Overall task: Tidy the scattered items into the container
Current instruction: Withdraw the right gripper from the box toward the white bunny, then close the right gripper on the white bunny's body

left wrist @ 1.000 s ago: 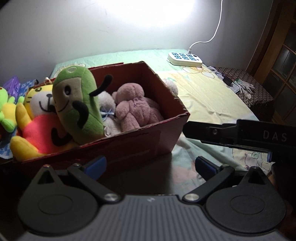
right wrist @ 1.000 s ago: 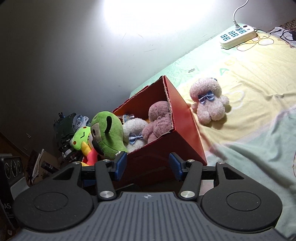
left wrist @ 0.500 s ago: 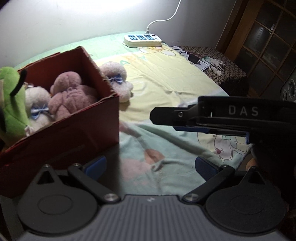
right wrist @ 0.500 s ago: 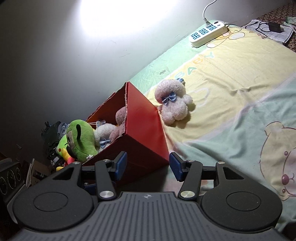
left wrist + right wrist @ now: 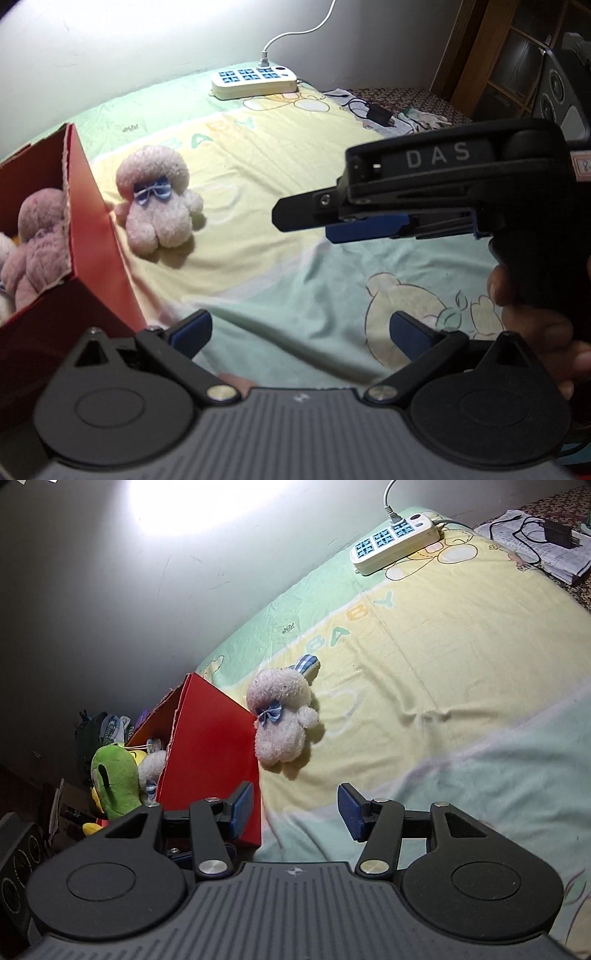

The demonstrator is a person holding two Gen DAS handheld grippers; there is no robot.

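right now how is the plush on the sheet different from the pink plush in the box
Place: the plush on the sheet lies outside on the bed sheet, beside the red box; the pink plush sits inside the box against its wall.
Colour: the plush on the sheet is paler, whitish pink; the pink plush is a deeper dusty pink.
Trim: the plush on the sheet shows a blue bow; none shows on the pink plush.
Both are fuzzy and similarly shaped.

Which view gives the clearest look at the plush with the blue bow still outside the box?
The left wrist view: the plush faces the camera, near and unobstructed. The right wrist view shows it smaller and tilted beside the red box.
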